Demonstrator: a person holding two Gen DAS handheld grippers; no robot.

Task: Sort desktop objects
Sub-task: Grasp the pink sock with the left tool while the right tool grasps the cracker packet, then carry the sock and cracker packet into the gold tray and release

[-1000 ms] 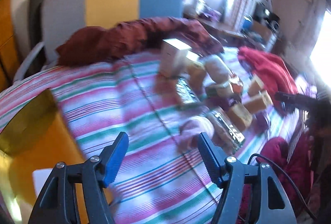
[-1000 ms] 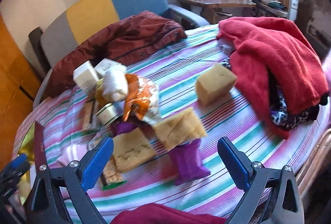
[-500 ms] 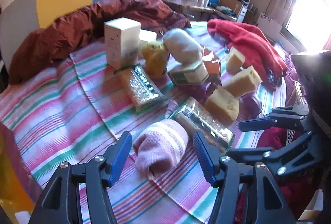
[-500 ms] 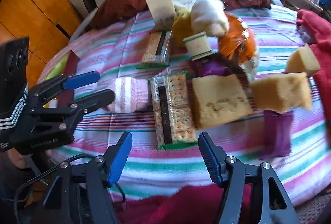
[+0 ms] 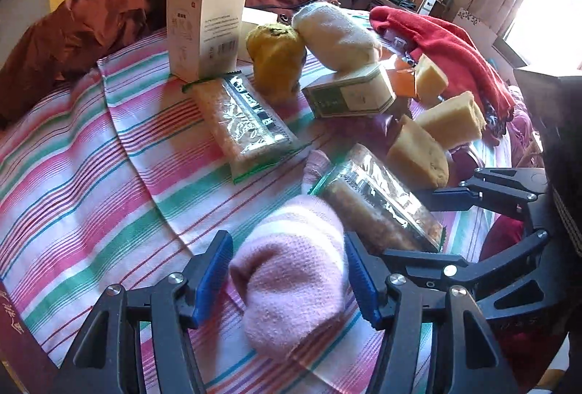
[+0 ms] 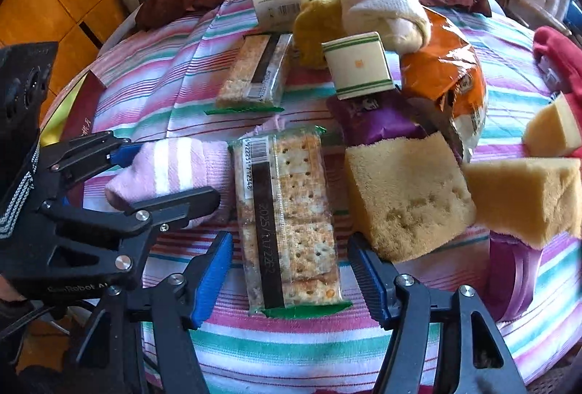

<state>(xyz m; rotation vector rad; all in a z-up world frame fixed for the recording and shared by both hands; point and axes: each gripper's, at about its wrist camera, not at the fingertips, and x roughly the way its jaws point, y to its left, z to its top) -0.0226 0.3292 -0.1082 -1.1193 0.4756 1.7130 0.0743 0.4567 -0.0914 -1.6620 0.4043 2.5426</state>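
Through my left wrist camera, my left tool [image 5: 287,279] is straddling the rolled pink-and-white striped sock [image 5: 294,270] lying on the striped cloth surface [image 5: 91,175]. Its jaws have just been closing; the blue pads are sitting beside the sock's flanks, and I cannot tell whether they are pressing it. The clear-wrapped cracker pack [image 5: 378,208] is lying just beside the sock, with my right tool [image 5: 429,230] reaching in around it.

Through my right wrist camera, my right tool [image 6: 289,275] is bracketing the near end of that cracker pack [image 6: 291,219]. Its jaws have just been closing, yet gaps are showing between both pads and the wrapper. A tan sponge block [image 6: 403,194] is lying just right of the pack; my left tool [image 6: 163,175] is flanking the sock [image 6: 171,168].
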